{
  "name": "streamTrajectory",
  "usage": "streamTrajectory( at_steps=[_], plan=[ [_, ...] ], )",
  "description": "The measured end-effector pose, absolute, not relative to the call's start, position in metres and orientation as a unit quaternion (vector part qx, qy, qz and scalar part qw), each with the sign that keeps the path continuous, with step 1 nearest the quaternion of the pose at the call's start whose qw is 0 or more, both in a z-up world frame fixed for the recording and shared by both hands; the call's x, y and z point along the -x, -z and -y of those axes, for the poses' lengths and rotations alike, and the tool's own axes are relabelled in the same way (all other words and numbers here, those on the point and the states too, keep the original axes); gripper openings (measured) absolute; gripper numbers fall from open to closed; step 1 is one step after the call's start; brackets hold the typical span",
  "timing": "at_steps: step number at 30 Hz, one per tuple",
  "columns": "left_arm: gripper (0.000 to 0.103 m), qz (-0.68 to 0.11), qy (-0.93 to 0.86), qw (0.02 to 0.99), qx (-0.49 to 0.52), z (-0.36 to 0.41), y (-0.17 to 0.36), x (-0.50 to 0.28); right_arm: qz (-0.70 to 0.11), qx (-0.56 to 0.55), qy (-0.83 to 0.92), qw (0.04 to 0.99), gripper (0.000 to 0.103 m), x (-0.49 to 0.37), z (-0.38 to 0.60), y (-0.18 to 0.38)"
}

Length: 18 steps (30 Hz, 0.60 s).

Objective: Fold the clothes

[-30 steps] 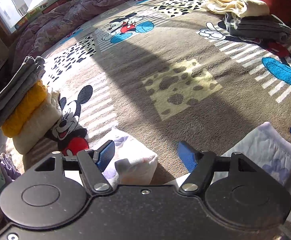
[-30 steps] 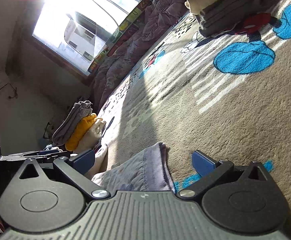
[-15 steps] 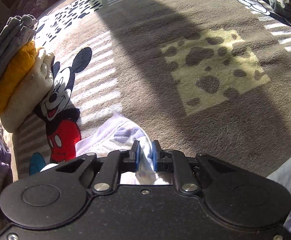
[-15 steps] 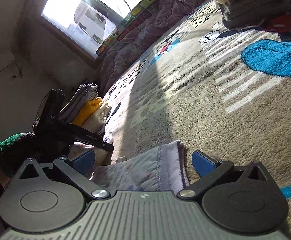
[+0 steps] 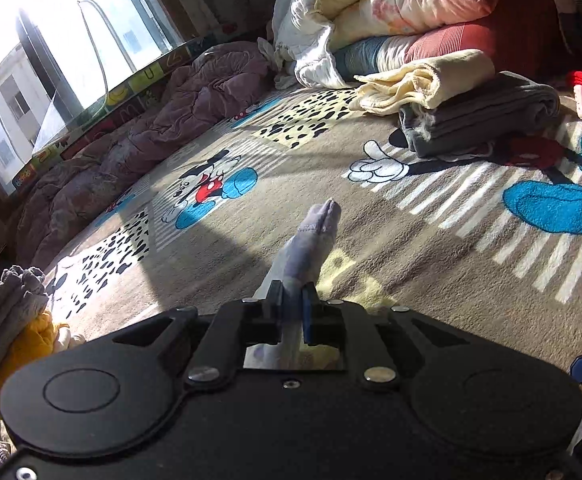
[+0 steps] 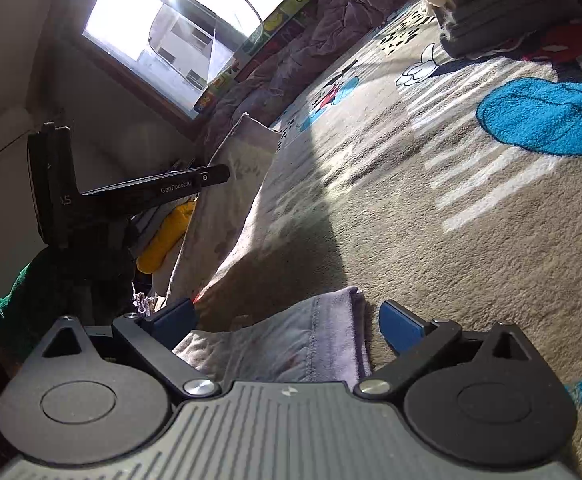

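A pale lilac garment (image 5: 311, 240) with a faint print is pinched in my left gripper (image 5: 291, 308), which is shut on its edge and holds it lifted above the carpet. In the right wrist view the same garment (image 6: 227, 216) hangs as a raised sheet under the left gripper (image 6: 211, 176). Its lower edge (image 6: 311, 344) lies on the carpet between the blue pads of my right gripper (image 6: 287, 320), which is open around it without touching it.
Patterned cartoon carpet (image 5: 431, 240) covers the floor. Folded grey, yellow and cream clothes (image 5: 15, 320) are stacked at left. A grey and cream folded pile (image 5: 471, 112) sits at the far right. Purple quilt (image 5: 151, 140) lies under the window; bedding (image 5: 391, 8) behind.
My left gripper closed on the garment's edge and lifted it up off the carpet, tilting upward. My right gripper stayed open over the garment's other edge.
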<state>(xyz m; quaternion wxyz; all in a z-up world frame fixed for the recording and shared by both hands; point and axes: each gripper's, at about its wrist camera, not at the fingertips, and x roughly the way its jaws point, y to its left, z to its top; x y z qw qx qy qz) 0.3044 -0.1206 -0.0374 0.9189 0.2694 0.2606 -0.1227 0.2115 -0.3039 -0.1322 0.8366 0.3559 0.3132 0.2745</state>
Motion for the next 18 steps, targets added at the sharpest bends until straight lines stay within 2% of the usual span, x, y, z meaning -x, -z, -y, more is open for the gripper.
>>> streamTrajectory(
  at_steps=[2, 3, 6, 11, 15, 17, 18],
  plan=[
    [0.012, -0.304, 0.193, 0.893, -0.269, 0.131, 0.052, -0.295, -0.314, -0.354, -0.271, 0.838, 0.09, -0.212, 0.305, 0.133],
    [0.019, -0.328, 0.224, 0.878, -0.267, 0.135, 0.058, -0.291, -0.315, -0.352, -0.269, 0.839, 0.089, -0.212, 0.305, 0.133],
    [0.032, -0.314, 0.221, 0.889, -0.249, 0.123, 0.049, -0.274, -0.317, -0.345, -0.265, 0.843, 0.081, -0.212, 0.306, 0.134],
    [0.032, -0.305, 0.133, 0.933, -0.136, 0.06, 0.017, -0.242, -0.32, -0.337, -0.262, 0.846, 0.081, -0.211, 0.307, 0.134],
    [0.033, -0.324, 0.074, 0.939, -0.09, 0.016, 0.013, -0.195, -0.321, -0.299, -0.256, 0.861, 0.081, -0.204, 0.302, 0.129],
    [0.04, -0.337, 0.055, 0.938, -0.063, 0.0, 0.019, -0.167, -0.321, -0.273, -0.248, 0.872, 0.082, -0.201, 0.3, 0.124],
    [0.047, -0.343, 0.046, 0.937, -0.05, -0.008, 0.022, -0.153, -0.321, -0.257, -0.245, 0.878, 0.082, -0.198, 0.299, 0.122]
  ],
)
